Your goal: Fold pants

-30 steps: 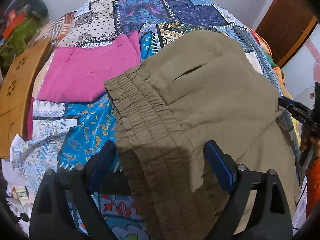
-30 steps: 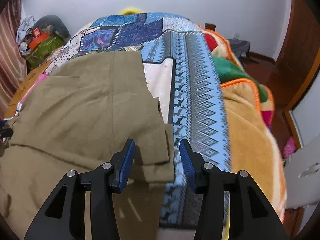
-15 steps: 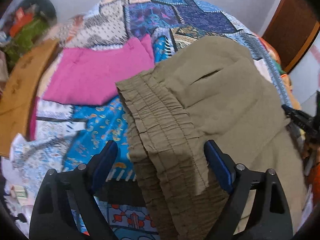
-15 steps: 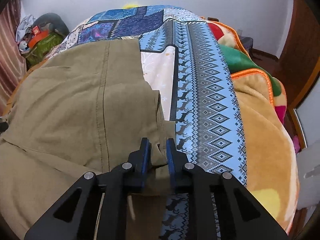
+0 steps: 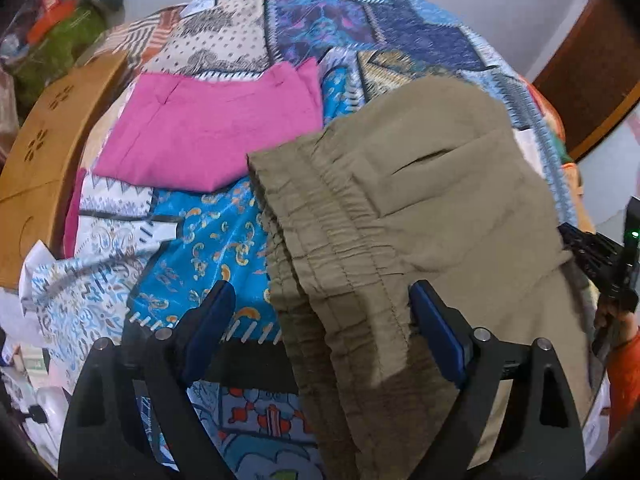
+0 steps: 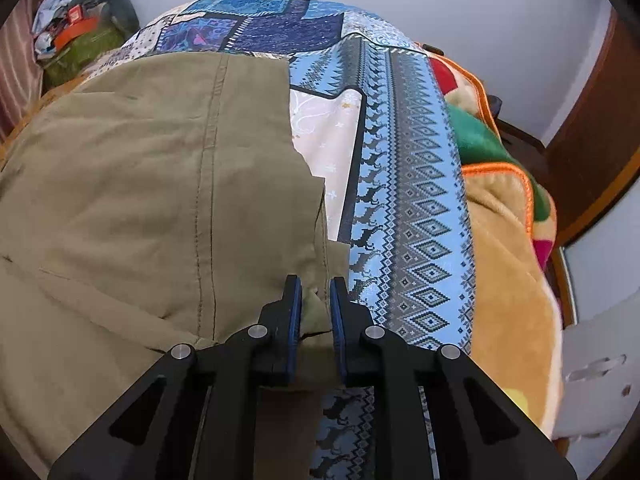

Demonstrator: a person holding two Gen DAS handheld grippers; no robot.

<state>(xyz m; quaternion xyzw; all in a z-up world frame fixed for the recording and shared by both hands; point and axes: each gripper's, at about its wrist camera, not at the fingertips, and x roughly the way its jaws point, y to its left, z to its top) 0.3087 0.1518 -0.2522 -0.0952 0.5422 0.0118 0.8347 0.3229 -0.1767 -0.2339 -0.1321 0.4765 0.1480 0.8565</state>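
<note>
Olive-khaki pants (image 5: 420, 208) lie folded on a patterned bedspread; their elastic waistband (image 5: 320, 240) runs down toward the left gripper. My left gripper (image 5: 320, 312) is open, its blue pads on either side of the waistband corner, not closed on it. In the right wrist view the pants (image 6: 160, 184) fill the left half. My right gripper (image 6: 314, 300) is shut on the pants' right edge corner. The right gripper also shows at the far right of the left wrist view (image 5: 596, 252).
A folded pink garment (image 5: 208, 136) lies beyond the pants on the patchwork bedspread (image 5: 340, 28). A wooden board (image 5: 44, 152) stands at the left. A tan and orange blanket (image 6: 508, 240) lies at the right. A dark wooden door frame (image 6: 592, 152) is beyond it.
My right gripper closed on the pants' edge corner and has lifted it slightly. The left gripper stayed open and shifted a little over the waistband.
</note>
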